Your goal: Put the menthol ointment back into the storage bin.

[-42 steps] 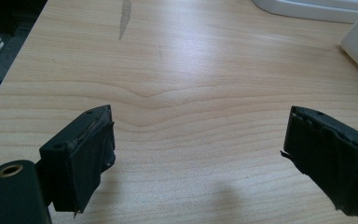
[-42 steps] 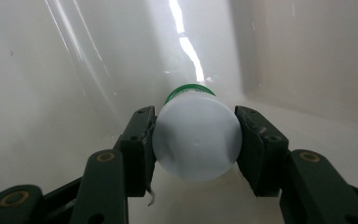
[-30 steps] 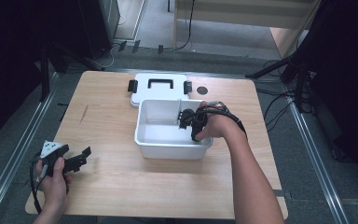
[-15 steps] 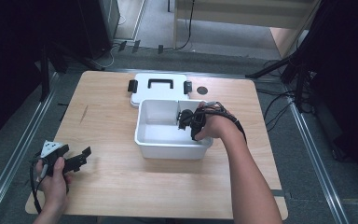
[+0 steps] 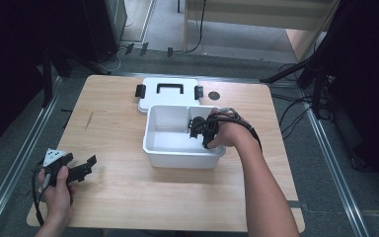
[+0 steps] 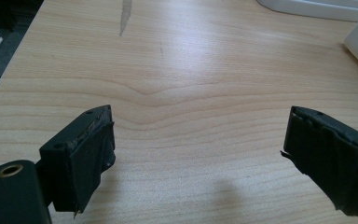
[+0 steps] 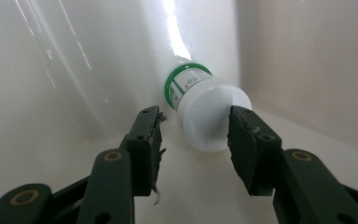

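- Right gripper [image 7: 193, 135] inside white bin [image 5: 158, 148] at counter [image 5: 128, 197] centre; jaws part-open, flanking a white bottle [image 7: 205, 116], right jaw touching, no grip.
- Bottle lying down; green-banded label, print unreadable.
- Left gripper [image 6: 196, 154] at 8 o'clock, jaws wide, empty.
- Lid [image 5: 168, 94] at 12 o'clock.

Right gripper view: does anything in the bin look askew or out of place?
Yes. A small white bottle with a green-banded label lies on its side in the white bin, in a corner, between the right claw tips.
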